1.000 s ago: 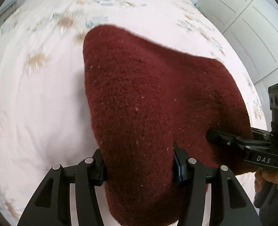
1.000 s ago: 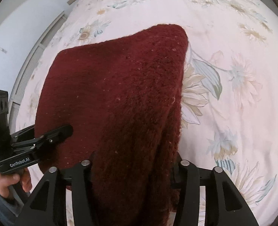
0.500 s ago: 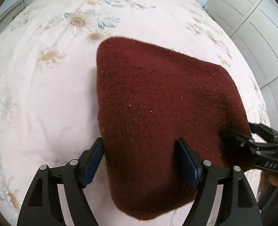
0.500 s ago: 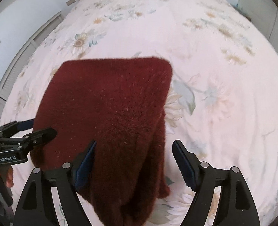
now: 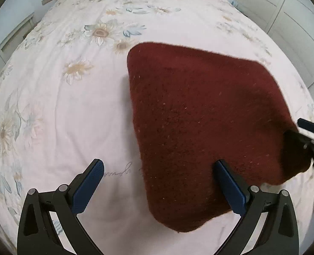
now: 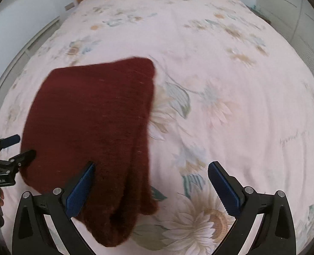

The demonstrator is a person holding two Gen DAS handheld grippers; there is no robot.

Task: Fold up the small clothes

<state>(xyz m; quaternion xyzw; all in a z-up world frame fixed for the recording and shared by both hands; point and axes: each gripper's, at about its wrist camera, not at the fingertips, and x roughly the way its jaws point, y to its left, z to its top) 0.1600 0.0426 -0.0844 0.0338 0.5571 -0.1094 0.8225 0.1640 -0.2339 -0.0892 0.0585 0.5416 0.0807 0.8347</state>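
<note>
The dark red fuzzy knit garment [image 5: 199, 123], folded into a rough rectangle, lies flat on the near part of the pale floral bedspread [image 5: 61, 106], close to its near edge. The left gripper [image 5: 161, 187] stands wide, gripping nothing; its right finger reaches over the garment's near edge, its left finger is over bare cover. The right gripper [image 6: 150, 184] is wide too, its left finger [image 6: 80, 191] above the garment's [image 6: 93, 127] near right corner, the other over a printed sunflower [image 6: 201, 227]
</note>
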